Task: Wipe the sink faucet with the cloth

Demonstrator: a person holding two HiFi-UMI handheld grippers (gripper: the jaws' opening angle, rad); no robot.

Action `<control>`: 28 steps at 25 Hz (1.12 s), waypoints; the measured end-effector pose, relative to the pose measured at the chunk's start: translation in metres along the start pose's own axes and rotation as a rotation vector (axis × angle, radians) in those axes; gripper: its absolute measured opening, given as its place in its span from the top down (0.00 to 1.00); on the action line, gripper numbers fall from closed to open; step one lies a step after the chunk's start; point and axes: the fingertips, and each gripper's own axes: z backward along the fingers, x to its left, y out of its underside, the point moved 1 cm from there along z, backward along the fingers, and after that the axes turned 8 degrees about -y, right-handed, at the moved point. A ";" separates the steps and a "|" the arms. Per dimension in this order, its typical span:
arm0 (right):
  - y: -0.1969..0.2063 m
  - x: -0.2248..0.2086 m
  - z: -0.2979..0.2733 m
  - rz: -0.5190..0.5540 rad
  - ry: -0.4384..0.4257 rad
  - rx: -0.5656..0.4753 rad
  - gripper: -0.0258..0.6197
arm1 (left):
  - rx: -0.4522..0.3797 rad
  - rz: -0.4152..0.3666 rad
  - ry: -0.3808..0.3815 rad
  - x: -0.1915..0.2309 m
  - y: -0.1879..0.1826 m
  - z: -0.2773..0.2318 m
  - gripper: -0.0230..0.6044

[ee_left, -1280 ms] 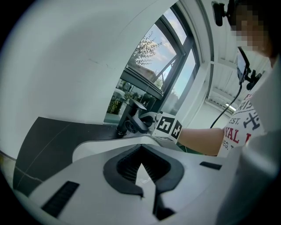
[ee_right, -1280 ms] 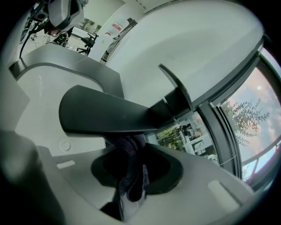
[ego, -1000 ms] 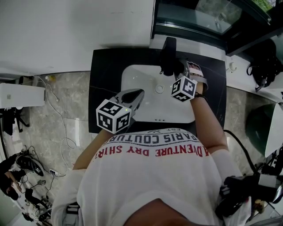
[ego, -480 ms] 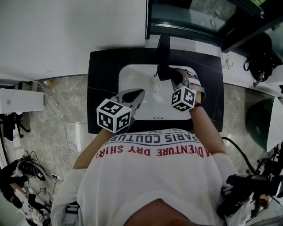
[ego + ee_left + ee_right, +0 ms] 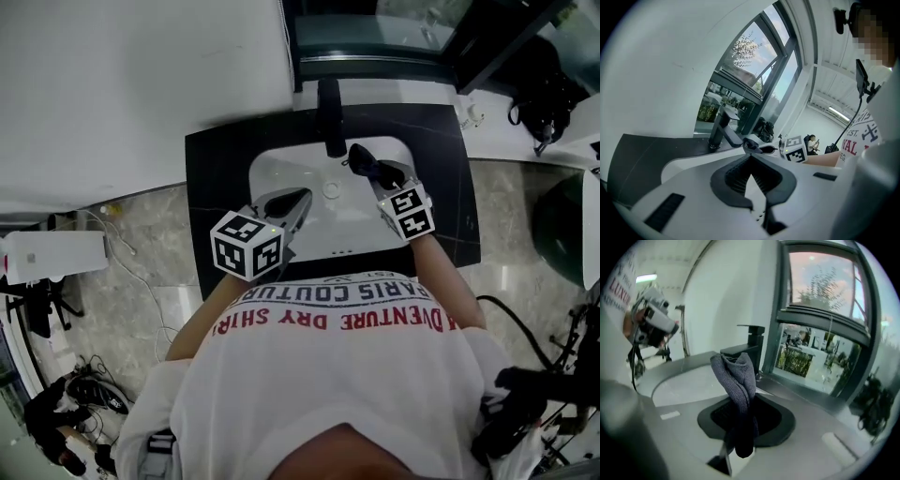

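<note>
Over the back right corner of the sink (image 5: 274, 167), the right gripper (image 5: 375, 176) is clenched on the cloth (image 5: 360, 157), a dark knitted wad that stands up between its jaws in the right gripper view (image 5: 736, 376). 1 second ago that cloth was pressed against the spout of the faucet (image 5: 329, 117); now it sits just right of the spout's end and looks clear of it, so the gripper has drawn back toward the person and off to the right. The faucet stands at the middle of the counter's (image 5: 217, 178) back edge, reaching forward over the basin, and shows directly behind the cloth in the right gripper view (image 5: 751, 341).

My reading is that 1 wiping pass on the spout has just ended. Whether this is a pause before another stroke or the end of the wiping cannot be told from these views.

The left gripper (image 5: 292, 201) hangs over the sink's front left part, jaws closed together on nothing, as the left gripper view (image 5: 750, 171) confirms. It has kept roughly that place and takes no part in the wiping.
</note>
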 end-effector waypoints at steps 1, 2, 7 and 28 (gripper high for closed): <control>-0.003 0.000 0.003 -0.090 -0.026 -0.059 0.83 | -0.001 -0.006 0.010 -0.001 -0.003 -0.001 0.96; -0.006 -0.001 0.007 -0.182 -0.053 -0.119 0.83 | -0.001 -0.011 0.018 -0.002 -0.005 -0.002 0.96; -0.042 0.007 0.028 -0.398 -0.149 -0.404 0.83 | 0.024 -0.027 0.039 -0.002 -0.003 -0.010 0.96; -0.088 0.057 -0.005 0.096 -0.369 -0.451 0.83 | 0.007 0.097 -0.198 0.008 0.010 -0.038 0.96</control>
